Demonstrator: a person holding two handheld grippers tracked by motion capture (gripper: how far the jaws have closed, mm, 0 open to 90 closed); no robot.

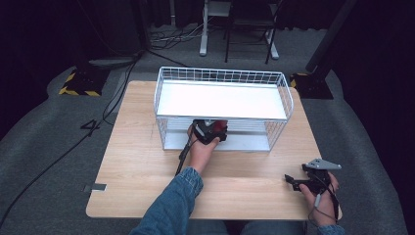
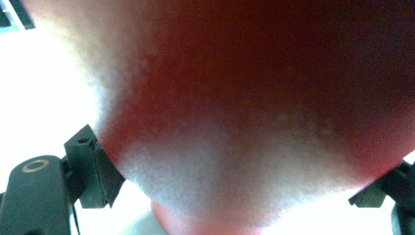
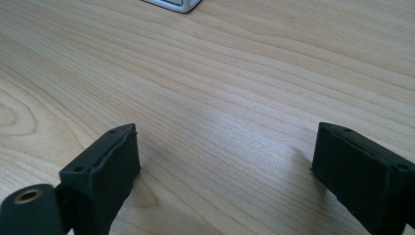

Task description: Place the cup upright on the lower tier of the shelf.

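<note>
Pale wood grain covers the table, which carries a white wire rack with a flat white upper shelf and a lower shelf beneath it, standing toward the far side. The left gripper reaches into the near, open face of the rack at the level of the lower shelf, held by the person's left hand, whose denim sleeve comes in from the near edge. Between its jaws sits a red, rounded object; in the left gripper view that red object swells across the frame, blurred by closeness, with one black jaw pressed against its left flank and the other against its lower right, so the claw is clamped on it. What the object is cannot be told.

The right gripper rests near the table's near right corner, held by the right hand, its grey three-cornered plate on top and a cable trailing toward the near edge. In the right gripper view its jaws stand wide apart over bare wood, and a corner of the rack's white base shows at the far edge.
</note>
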